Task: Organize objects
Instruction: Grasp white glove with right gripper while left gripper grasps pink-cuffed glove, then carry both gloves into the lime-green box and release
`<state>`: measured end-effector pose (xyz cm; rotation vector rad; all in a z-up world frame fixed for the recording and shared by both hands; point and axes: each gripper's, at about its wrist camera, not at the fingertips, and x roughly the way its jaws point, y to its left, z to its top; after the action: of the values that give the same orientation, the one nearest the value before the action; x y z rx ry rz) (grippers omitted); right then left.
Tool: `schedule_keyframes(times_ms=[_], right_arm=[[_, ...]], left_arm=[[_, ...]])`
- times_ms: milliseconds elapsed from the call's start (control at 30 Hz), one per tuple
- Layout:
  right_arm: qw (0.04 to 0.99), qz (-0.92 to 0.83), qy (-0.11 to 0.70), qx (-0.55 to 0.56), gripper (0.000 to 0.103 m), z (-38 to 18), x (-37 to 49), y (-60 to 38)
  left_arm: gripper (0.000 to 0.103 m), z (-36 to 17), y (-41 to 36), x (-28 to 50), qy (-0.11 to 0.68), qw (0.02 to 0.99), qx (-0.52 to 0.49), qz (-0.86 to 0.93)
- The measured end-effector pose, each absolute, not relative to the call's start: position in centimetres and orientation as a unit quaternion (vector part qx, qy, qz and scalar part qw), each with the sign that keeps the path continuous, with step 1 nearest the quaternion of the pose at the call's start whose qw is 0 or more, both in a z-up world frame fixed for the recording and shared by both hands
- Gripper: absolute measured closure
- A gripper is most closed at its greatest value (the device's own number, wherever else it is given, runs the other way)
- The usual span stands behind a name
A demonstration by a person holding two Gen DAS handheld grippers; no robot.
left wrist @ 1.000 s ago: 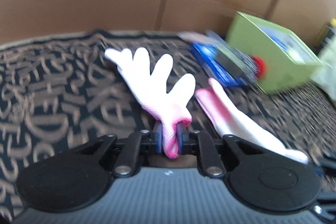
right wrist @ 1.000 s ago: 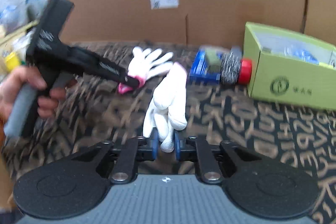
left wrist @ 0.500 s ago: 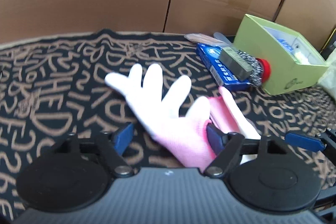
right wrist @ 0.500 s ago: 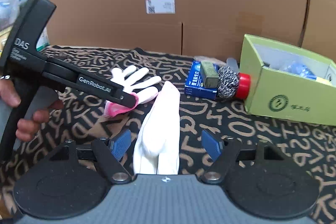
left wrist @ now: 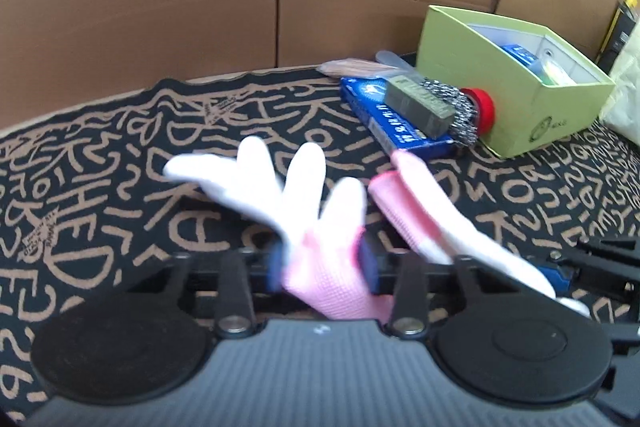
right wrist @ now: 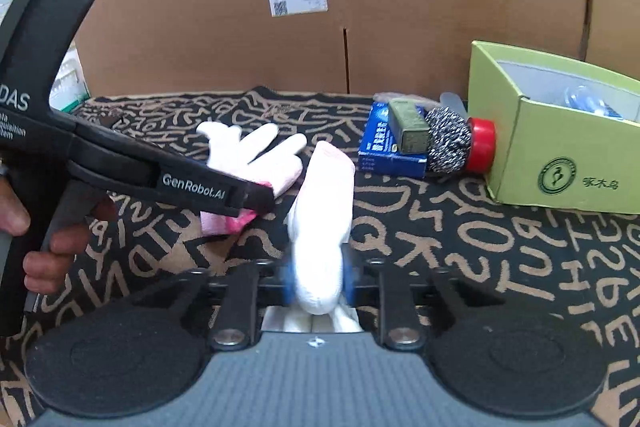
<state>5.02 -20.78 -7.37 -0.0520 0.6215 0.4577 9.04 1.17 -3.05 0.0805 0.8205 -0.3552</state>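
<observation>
Two white knit gloves with pink cuffs lie side by side on the black-and-tan lettered cloth. The left glove has its fingers spread away from me. My left gripper is closing on its pink cuff, and the blue pads press the fabric. The right glove lies folded with its cuff pointing away. My right gripper is closing on its white finger end, which is pinched between the pads.
A lime green open box stands at the right. Beside it are a blue packet, an olive block and a steel scourer. Cardboard walls close the back. A person's hand holds the left gripper.
Both grippers held their gloves a second ago, opened wide half a second ago, and have closed again, each gripping its glove a little further in.
</observation>
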Motion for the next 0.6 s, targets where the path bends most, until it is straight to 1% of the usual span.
schedule_keyframes(times_ms=[100, 200, 433, 600], right_arm=[[0.932, 0.221, 0.286, -0.015, 0.083, -6.7, 4.2, -21.6], [0.938, 0.219, 0.269, -0.01, 0.083, -5.8, 3.2, -22.7], [0.952, 0.197, 0.233, 0.005, 0.083, -3.0, 1.4, -27.1], [0.965, 0.158, 0.21, 0.016, 0.083, -0.6, 1.6, -31.0]], left_arm=[[0.084, -2.6, 1.1, 8.3, 0.404, 0.894, 0.02, -0.19], [0.084, -1.5, 0.7, 7.1, 0.389, 0.897, 0.018, -0.207], [0.084, 4.0, -2.4, 4.2, 0.324, 0.907, 0.027, -0.268], [0.084, 7.6, -6.2, 3.8, 0.287, 0.907, 0.032, -0.306]])
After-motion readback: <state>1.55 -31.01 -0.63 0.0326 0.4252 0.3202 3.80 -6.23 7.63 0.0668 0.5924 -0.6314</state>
